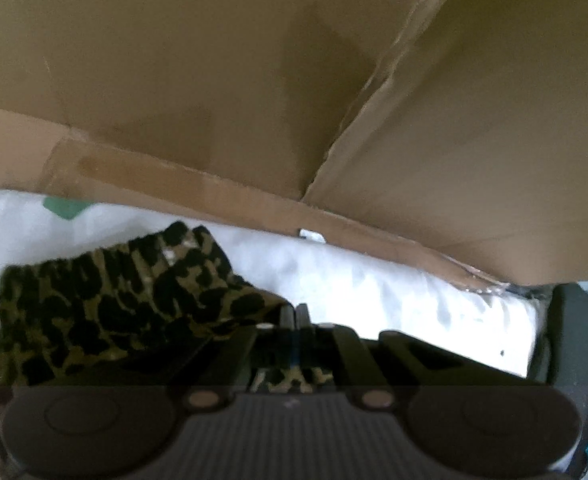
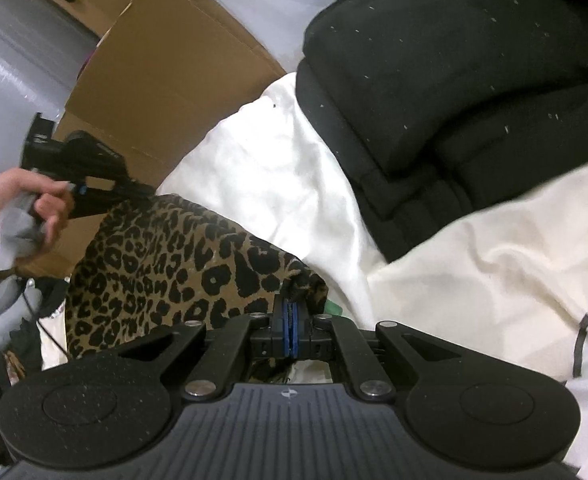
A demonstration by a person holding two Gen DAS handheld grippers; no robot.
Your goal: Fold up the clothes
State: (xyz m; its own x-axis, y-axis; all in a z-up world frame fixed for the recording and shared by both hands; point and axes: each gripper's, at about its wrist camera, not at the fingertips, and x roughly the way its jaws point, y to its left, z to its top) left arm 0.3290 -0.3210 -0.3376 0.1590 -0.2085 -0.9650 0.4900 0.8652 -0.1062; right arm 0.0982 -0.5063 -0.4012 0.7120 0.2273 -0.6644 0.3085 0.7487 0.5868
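A white sheet (image 2: 277, 168) is spread through the middle of the right wrist view, with black clothes (image 2: 454, 80) piled at upper right and a cardboard box (image 2: 165, 52) set at upper left. The leopard cloth (image 2: 165, 264) is draped at lower left of centre, one corner clamped in the closed right gripper (image 2: 292, 320). Its other end is pinched by the closed left gripper (image 1: 296, 316), carried by a hand (image 2: 13, 204) at the left edge.
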